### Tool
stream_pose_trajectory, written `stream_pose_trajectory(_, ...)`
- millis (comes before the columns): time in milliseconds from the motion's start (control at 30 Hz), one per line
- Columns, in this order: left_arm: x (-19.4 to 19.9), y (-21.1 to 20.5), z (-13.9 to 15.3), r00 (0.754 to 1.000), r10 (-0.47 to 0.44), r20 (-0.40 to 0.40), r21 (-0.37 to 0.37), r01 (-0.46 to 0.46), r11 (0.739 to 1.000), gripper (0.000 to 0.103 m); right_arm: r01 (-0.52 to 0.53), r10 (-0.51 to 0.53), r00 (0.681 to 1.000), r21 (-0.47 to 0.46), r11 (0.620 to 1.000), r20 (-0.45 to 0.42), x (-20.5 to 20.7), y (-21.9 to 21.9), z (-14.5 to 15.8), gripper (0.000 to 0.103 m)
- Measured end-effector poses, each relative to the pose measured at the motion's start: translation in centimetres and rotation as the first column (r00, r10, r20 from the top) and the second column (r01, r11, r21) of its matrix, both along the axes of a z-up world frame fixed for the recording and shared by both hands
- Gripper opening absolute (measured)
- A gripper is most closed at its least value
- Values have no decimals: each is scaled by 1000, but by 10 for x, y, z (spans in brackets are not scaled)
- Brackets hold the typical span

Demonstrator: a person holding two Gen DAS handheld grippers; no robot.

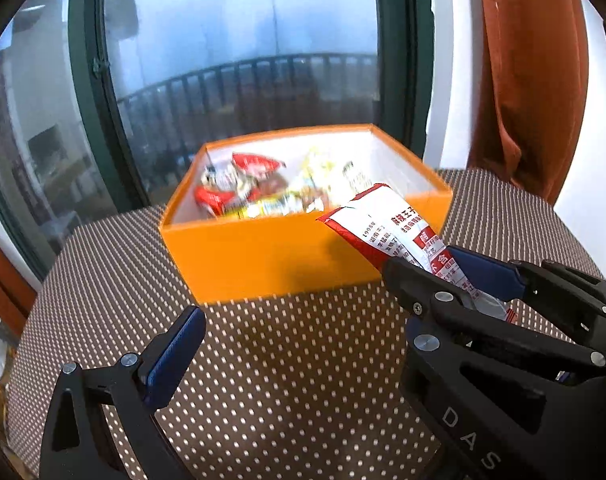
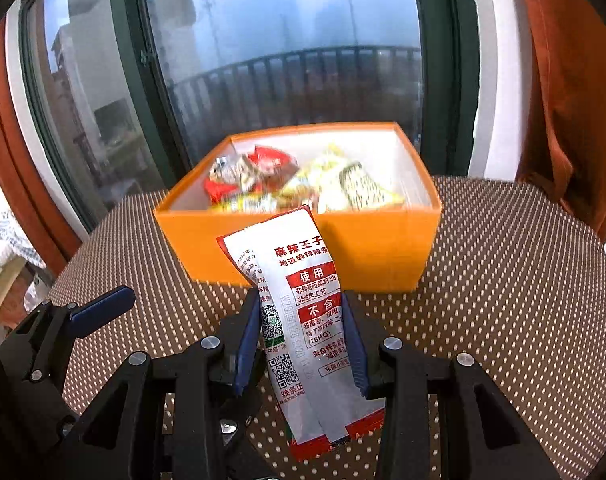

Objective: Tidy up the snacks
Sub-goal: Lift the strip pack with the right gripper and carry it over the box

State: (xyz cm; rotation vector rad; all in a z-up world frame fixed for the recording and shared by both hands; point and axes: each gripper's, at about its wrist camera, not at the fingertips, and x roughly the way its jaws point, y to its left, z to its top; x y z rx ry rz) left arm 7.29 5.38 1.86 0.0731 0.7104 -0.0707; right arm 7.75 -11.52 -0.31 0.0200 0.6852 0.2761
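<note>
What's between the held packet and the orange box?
Only the box's near wall: the snack packet in the right gripper must clear it. Orange box is open-topped; snacks fill its left.

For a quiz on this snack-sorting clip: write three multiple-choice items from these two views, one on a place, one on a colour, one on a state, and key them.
1. Where are most of the snacks?
A. Inside the box
B. Spread over the dotted cloth
C. On the window sill

2. What colour is the outside of the box?
A. Green
B. Orange
C. Blue

3. What is the right gripper doing?
A. Standing open and bare
B. Gripping the box rim
C. Clamping a red-and-white packet

Key:
1 A, the snacks lie heaped within the box walls.
2 B, its walls are orange outside, white inside.
3 C, the right gripper fingers press both sides of the packet.
</note>
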Motion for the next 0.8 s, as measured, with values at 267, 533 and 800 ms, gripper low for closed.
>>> stream_pose_trajectory(267,18,4,33,996,21,86,-4,-21,1000,101,-9,8,997,20,1000,81,13,3,38,42)
stream_pose_trajectory(533,38,7,62,988,31,154,4,-32,999,101,-20,14,988,41,999,151,30,7,73,42)
stream_pose_trajectory(800,62,16,71,984,51,169,-1,-52,999,101,-37,29,985,47,998,169,54,13,85,42)
